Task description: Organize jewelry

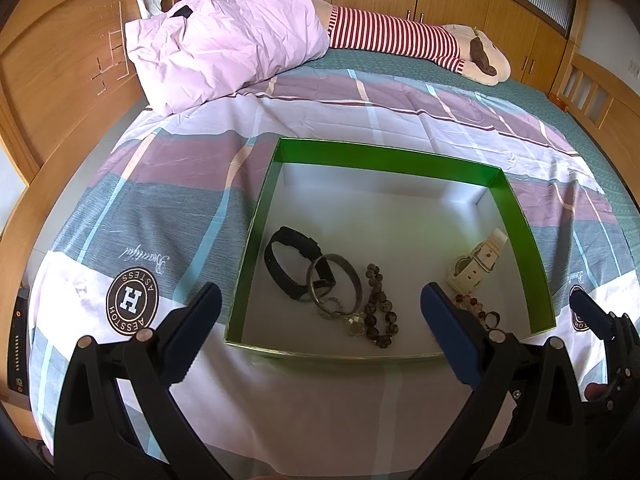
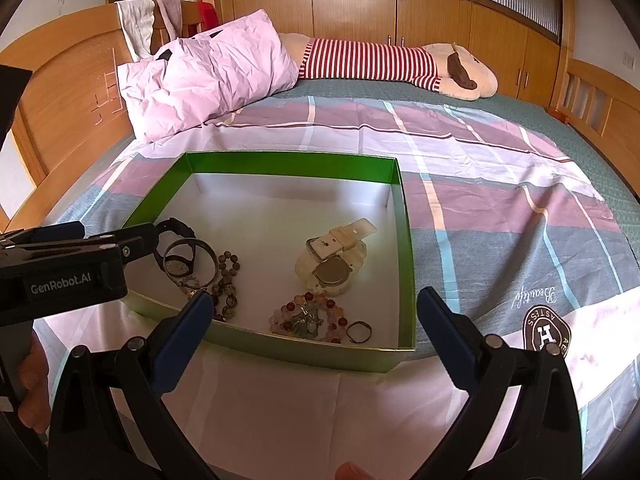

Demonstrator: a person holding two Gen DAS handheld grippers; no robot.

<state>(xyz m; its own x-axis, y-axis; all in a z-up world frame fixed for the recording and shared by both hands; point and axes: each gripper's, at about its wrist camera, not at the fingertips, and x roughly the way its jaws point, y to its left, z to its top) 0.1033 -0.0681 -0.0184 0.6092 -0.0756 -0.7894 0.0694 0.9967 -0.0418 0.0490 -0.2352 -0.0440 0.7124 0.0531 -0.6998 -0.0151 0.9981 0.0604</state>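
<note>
You're at the start or between picks: both the left gripper (image 1: pixel 320 332) and right gripper (image 2: pixel 316 336) hang wide open and empty at the near wall of the box (image 1: pixel 384 164). All the jewelry lies inside: black watch (image 1: pixel 294 262), bangle (image 1: pixel 334 284), brown beads (image 1: pixel 376 308), white watch (image 2: pixel 334 264), pink beads (image 2: pixel 310 318), 1 ring (image 2: pixel 359 331). Next, come down over 1 loose piece; the bangle overlaps the black watch, and the wall crowds the ring.

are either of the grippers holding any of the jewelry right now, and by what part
Neither. The left gripper and right gripper are both open with nothing between their fingers; the jewelry lies loose in the green box.
</note>
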